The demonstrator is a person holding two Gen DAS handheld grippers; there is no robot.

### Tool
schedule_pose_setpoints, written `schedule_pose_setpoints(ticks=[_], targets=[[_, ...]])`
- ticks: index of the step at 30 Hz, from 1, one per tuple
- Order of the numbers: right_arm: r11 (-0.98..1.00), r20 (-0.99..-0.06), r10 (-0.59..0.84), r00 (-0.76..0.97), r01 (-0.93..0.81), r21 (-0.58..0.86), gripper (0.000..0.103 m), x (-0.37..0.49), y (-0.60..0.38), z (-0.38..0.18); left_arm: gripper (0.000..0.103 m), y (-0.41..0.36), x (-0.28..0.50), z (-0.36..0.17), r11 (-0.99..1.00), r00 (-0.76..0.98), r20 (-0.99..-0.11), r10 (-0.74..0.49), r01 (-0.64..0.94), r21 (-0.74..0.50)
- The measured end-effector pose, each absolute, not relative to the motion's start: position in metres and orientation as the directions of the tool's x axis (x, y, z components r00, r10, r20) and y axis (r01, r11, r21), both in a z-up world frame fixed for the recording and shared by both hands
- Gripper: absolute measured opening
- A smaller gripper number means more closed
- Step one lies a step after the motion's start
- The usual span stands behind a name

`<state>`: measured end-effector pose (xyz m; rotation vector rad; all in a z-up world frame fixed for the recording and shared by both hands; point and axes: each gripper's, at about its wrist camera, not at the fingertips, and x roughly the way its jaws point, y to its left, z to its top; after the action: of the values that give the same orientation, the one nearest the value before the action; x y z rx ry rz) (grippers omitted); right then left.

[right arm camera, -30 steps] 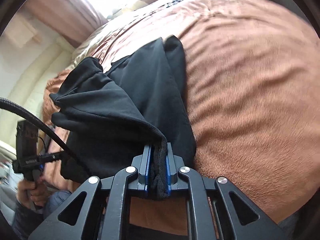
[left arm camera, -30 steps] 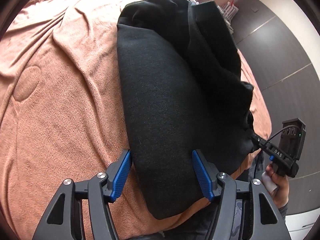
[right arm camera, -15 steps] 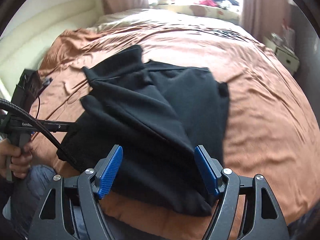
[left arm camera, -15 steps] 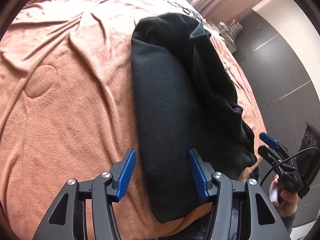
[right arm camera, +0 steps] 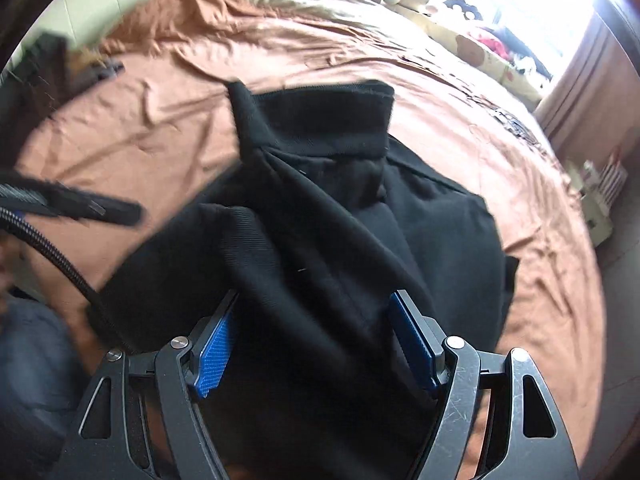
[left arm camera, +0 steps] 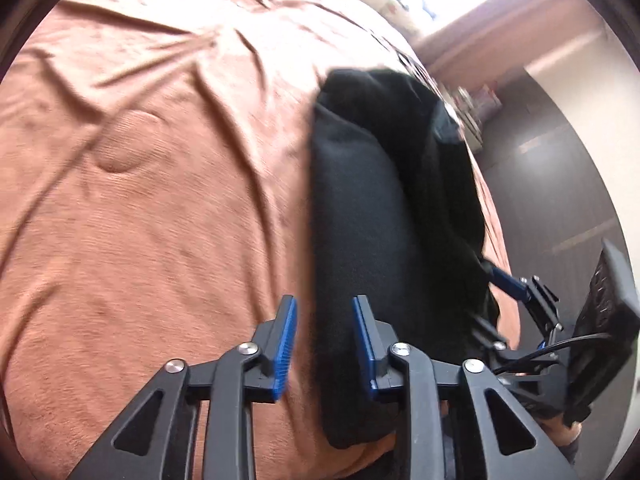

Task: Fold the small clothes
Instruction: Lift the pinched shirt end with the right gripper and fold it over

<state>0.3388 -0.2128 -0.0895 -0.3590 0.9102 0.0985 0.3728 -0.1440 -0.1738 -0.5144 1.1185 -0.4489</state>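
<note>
A black garment (left arm camera: 372, 216) lies loosely folded on a brown bedspread (left arm camera: 140, 200), its ribbed hem (right arm camera: 320, 120) at the far end in the right wrist view. My left gripper (left arm camera: 324, 320) is open, its blue pads straddling the garment's left edge near the bed's front. My right gripper (right arm camera: 314, 320) is open above the bunched black garment (right arm camera: 340, 240), nothing clamped between its pads. The right gripper (left arm camera: 516, 286) also shows at the garment's right side in the left wrist view. The left gripper (right arm camera: 80, 208) appears blurred at the left in the right wrist view.
The brown bedspread (right arm camera: 160, 120) stretches wide to the left and far side. Patterned pillows (right arm camera: 472, 48) lie by a bright window. A dark wardrobe (left arm camera: 560, 168) stands to the right, with a small rack (right arm camera: 604, 188) beside the bed. A hand (left arm camera: 560, 428) holds the right gripper.
My right gripper let go of the garment's edge and opened wide, then swung over it. My left gripper's jaws narrowed and shifted toward the garment's left edge.
</note>
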Motion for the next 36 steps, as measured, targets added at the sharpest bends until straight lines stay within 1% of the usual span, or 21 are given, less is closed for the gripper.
schedule_pose_setpoints(ticks=[2,4,5,7,9,12,17,20,26,30,36], targets=[[0.936,-0.786,-0.056,0.616,-0.241,-0.255,0.07,0.345,-0.214,-0.093,0.03,-0.138,0.371,-0.173,0.789,0.387,-0.714,-0.584,0.063,-0.612],[0.936,-0.783,-0.045,0.62,-0.247,-0.25,0.046,0.348,-0.217,-0.093,0.03,-0.132,0.372,-0.176,0.777,0.385,-0.706,-0.594,0.048,-0.628],[0.939,-0.783,-0.04,0.621,-0.245,-0.243,0.042,0.349,-0.22,-0.092,0.03,-0.131,0.371,-0.177,0.773,0.386,-0.703,-0.598,0.045,-0.633],[0.952,-0.769,-0.007,0.639,-0.231,-0.201,0.026,0.35,-0.23,-0.086,0.03,-0.13,0.371,-0.176,0.77,0.388,-0.699,-0.601,0.044,-0.637],[0.965,-0.758,0.023,0.652,-0.214,-0.155,0.019,0.351,-0.241,-0.081,0.03,-0.127,0.368,-0.173,0.769,0.404,-0.692,-0.599,0.048,-0.638],[0.978,-0.733,0.036,0.679,-0.174,-0.113,0.016,0.352,-0.261,-0.076,0.03,-0.133,0.37,-0.168,0.783,0.433,-0.691,-0.578,0.057,-0.619],[0.994,-0.7,0.036,0.714,-0.098,-0.049,0.015,0.352,-0.295,-0.072,0.03,-0.143,0.376,-0.165,0.801,0.433,-0.705,-0.561,0.068,-0.595],[0.999,-0.69,0.04,0.722,-0.04,0.016,0.012,0.357,-0.32,-0.078,0.03,-0.145,0.377,-0.166,0.805,0.431,-0.711,-0.556,0.066,-0.589],[0.975,-0.712,0.085,0.697,0.089,0.204,0.011,0.374,-0.371,-0.105,0.03,-0.147,0.379,-0.17,0.812,0.423,-0.722,-0.548,0.064,-0.58],[0.937,-0.712,0.155,0.685,0.127,0.326,0.011,0.382,-0.395,-0.122,0.03,-0.152,0.381,-0.17,0.818,0.415,-0.729,-0.544,0.068,-0.571],[0.913,-0.724,0.18,0.666,0.161,0.375,0.01,0.389,-0.41,-0.133,0.03,-0.155,0.385,-0.173,0.824,0.399,-0.742,-0.539,0.066,-0.563]])
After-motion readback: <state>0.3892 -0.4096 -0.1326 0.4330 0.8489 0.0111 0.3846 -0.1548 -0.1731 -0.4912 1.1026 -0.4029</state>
